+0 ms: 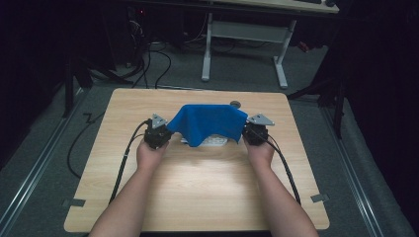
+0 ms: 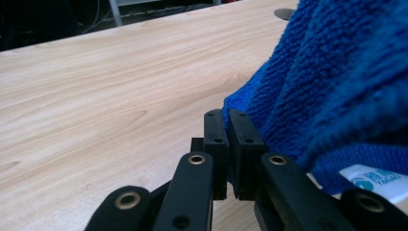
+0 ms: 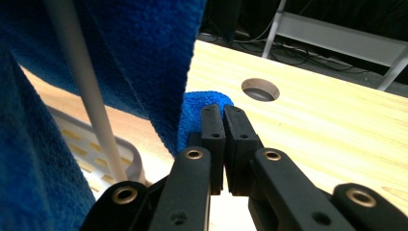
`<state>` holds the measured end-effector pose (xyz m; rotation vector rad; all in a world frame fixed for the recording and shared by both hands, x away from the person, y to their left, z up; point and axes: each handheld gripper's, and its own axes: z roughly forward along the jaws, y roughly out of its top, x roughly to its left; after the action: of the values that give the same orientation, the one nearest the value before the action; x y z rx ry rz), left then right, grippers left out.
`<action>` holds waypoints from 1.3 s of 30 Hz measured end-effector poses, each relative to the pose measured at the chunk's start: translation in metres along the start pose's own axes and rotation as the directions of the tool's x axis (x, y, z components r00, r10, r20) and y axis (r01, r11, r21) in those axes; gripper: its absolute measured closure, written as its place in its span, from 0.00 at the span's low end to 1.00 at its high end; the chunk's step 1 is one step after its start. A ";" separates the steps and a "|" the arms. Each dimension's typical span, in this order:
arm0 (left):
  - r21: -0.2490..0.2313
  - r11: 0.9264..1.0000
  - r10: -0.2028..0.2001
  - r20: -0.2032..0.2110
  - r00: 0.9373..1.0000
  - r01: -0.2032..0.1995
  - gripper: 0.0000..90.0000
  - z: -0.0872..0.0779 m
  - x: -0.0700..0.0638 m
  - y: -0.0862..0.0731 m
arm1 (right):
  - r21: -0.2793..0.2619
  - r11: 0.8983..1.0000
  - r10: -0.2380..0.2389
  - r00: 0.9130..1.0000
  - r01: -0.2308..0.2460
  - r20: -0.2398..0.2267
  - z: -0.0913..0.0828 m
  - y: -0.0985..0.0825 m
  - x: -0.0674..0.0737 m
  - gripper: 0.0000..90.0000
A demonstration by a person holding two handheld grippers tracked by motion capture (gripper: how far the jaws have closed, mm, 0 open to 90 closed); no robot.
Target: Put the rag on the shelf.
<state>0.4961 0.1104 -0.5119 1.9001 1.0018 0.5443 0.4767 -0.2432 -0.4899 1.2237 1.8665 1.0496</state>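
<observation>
**High view: blue towel stretched between 2 grippers**

I see the blue towel (image 1: 210,123) lifted over mid-table (image 1: 197,192), draped above a white rack (image 1: 213,141). Left gripper (image 1: 159,132) pinches its left corner, right gripper (image 1: 256,131) its right corner; both jaw pairs pressed together on cloth.

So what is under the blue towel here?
Under the blue towel sit a white slotted rack with an upright rod and a white printed label; the rest is covered.
</observation>
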 end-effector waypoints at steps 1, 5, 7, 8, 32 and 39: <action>0.002 1.000 0.001 -0.001 1.000 -0.001 0.96 0.000 0.000 0.000 | 0.001 1.000 -0.002 1.000 0.002 -0.002 0.000 0.000 0.001 0.98; -0.001 1.000 -0.009 0.003 1.000 0.009 0.96 0.000 -0.001 -0.002 | 0.010 1.000 -0.006 1.000 0.006 0.000 0.000 -0.002 0.003 0.98; 0.002 1.000 -0.008 0.003 1.000 0.008 0.95 0.000 -0.002 -0.002 | 0.010 1.000 -0.003 1.000 0.003 -0.001 0.000 -0.002 0.003 0.98; 0.004 1.000 -0.005 -0.001 1.000 0.005 0.93 -0.001 -0.002 -0.002 | 0.007 1.000 -0.005 1.000 0.005 -0.007 0.000 -0.002 0.002 0.97; 0.020 1.000 -0.011 -0.061 0.998 0.012 0.75 -0.009 0.006 -0.005 | 0.007 0.999 0.037 0.999 -0.038 0.028 -0.012 -0.004 -0.013 0.76; 0.008 1.000 -0.010 -0.080 0.997 0.011 0.70 -0.012 0.009 -0.006 | 0.006 0.999 0.034 0.999 -0.034 0.040 -0.011 -0.004 -0.014 0.71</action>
<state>0.4903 0.1256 -0.5111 1.8926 1.0665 0.6148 0.4709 -0.2605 -0.4870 1.2754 1.8260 1.0305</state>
